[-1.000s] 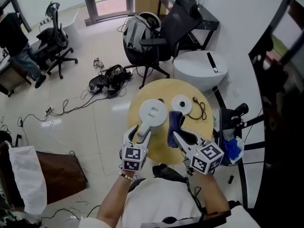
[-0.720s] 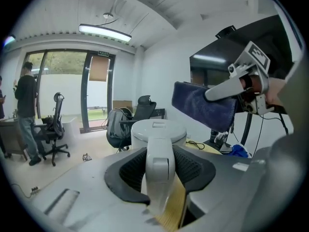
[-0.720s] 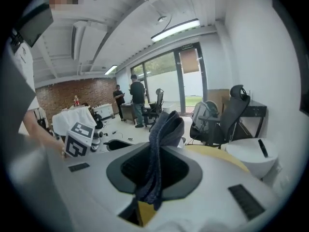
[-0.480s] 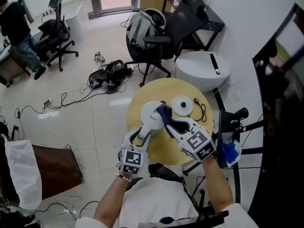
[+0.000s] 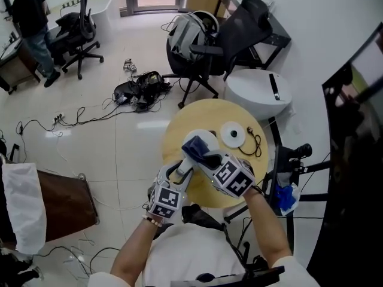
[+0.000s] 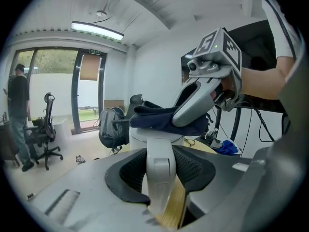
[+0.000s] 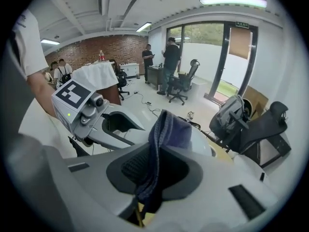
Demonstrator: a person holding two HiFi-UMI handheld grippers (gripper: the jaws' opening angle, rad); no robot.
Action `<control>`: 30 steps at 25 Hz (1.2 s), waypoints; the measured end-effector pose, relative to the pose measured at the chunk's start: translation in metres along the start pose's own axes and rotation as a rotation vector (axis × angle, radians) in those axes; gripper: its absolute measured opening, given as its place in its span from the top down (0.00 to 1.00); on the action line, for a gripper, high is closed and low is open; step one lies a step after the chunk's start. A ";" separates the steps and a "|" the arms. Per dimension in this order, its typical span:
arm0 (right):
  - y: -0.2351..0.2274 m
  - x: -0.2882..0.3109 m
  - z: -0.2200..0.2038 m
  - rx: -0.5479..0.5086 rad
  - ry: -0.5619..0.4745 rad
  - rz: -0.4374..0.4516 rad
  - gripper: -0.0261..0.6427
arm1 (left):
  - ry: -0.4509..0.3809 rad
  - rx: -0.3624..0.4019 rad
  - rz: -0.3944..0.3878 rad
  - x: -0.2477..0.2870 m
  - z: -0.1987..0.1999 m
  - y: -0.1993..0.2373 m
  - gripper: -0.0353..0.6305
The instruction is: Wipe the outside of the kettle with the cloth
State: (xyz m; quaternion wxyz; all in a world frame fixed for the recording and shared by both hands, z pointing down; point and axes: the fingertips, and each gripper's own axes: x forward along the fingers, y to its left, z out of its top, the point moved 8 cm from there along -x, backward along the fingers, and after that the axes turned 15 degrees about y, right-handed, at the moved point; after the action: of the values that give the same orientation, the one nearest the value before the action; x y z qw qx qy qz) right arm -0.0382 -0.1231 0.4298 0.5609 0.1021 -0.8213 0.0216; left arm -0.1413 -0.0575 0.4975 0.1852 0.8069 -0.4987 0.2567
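Blue cloth (image 5: 207, 158) clenched in right tongs (image 5: 202, 155) covers the kettle (image 5: 201, 140); left tongs (image 5: 181, 168) grip its handle (image 6: 159, 164), round base (image 5: 232, 134) nearby.

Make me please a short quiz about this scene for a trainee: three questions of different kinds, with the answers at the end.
1. True or false: the left gripper holds the kettle by its handle.
2. Choose one. The cloth in the right gripper lies: A) on the floor; B) on top of the kettle; C) over a chair.
3. Fill the gap: the kettle stands on a round ____ table.

Key: 1 true; 2 B; 3 wooden.
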 end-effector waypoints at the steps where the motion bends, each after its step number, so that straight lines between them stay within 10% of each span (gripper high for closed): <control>1: 0.004 0.002 0.005 -0.017 0.005 0.016 0.85 | 0.004 0.001 -0.004 0.000 0.000 0.000 0.69; 8: 0.006 0.018 0.042 -0.079 0.013 0.062 0.85 | 0.018 0.010 -0.020 -0.003 -0.002 0.001 0.69; 20: -0.081 0.011 0.001 0.116 0.035 -0.083 0.85 | 0.044 -0.011 -0.006 -0.003 -0.003 0.005 0.69; 30: -0.025 -0.006 -0.037 0.209 -0.035 -0.083 0.85 | 0.055 -0.051 -0.004 -0.003 -0.004 0.007 0.69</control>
State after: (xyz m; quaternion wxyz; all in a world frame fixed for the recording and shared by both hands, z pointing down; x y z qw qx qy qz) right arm 0.0029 -0.1408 0.4365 0.5333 0.1943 -0.8192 0.0818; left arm -0.1493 -0.0564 0.4991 0.2200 0.7954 -0.4983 0.2657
